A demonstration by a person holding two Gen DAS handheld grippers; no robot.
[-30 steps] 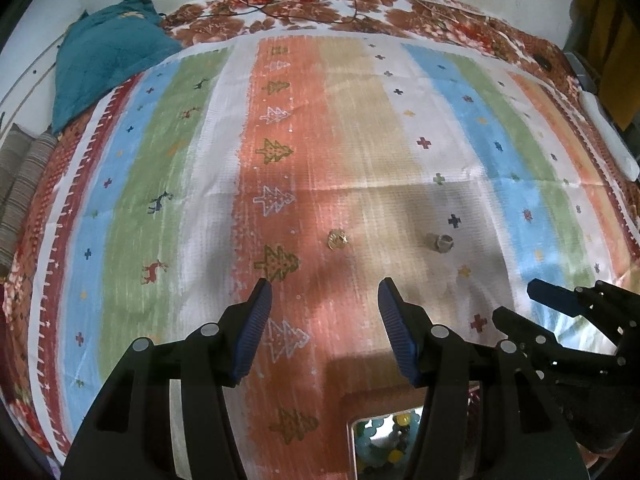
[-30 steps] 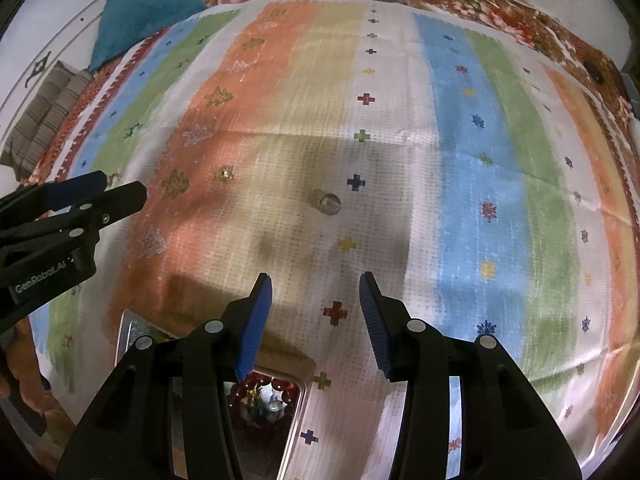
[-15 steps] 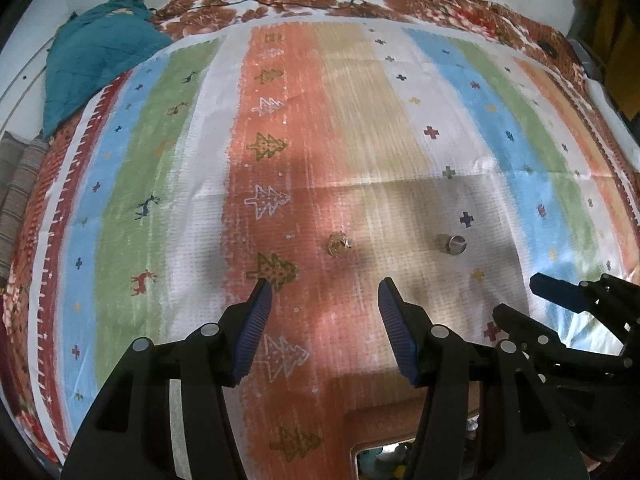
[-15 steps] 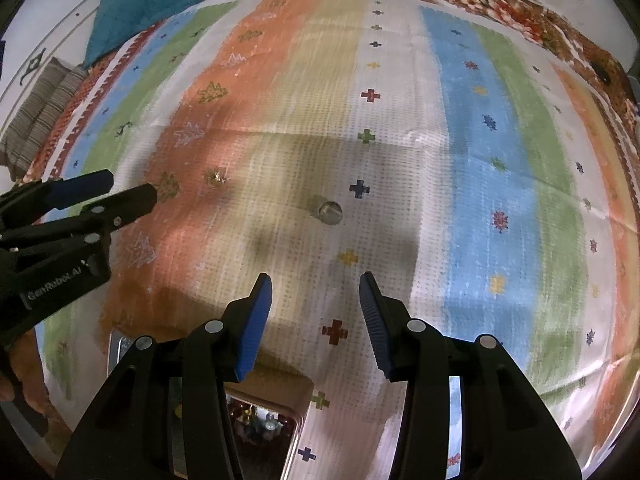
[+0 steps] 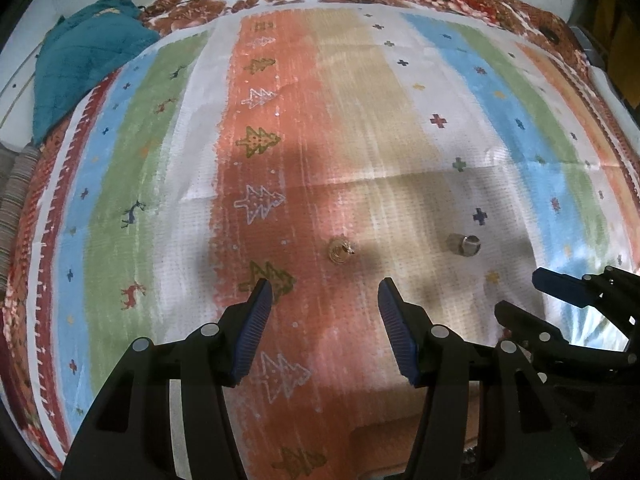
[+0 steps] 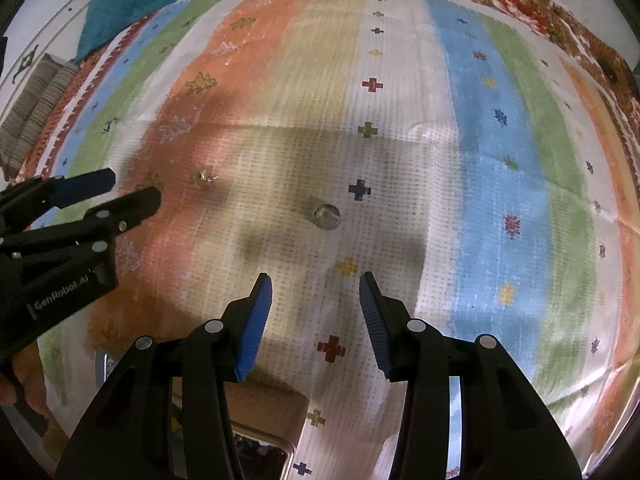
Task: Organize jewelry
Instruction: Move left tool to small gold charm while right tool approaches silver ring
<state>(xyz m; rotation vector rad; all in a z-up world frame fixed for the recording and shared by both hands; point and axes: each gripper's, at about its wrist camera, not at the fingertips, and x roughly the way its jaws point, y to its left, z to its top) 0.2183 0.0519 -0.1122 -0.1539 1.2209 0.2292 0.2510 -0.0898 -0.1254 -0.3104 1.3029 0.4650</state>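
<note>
Fingers (image 5: 262, 316) of both grippers gape empty; silver ring (image 6: 326, 216) lies tipped, its opening facing the right gripper (image 6: 316, 312).

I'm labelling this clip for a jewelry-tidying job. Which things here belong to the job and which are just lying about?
Part of the job:
- gold ring
- silver ring
- jewelry box, at the bottom edge
- left gripper and right gripper, both open

Just lying about:
- teal blanket
- striped cushion
- striped bedspread
</note>
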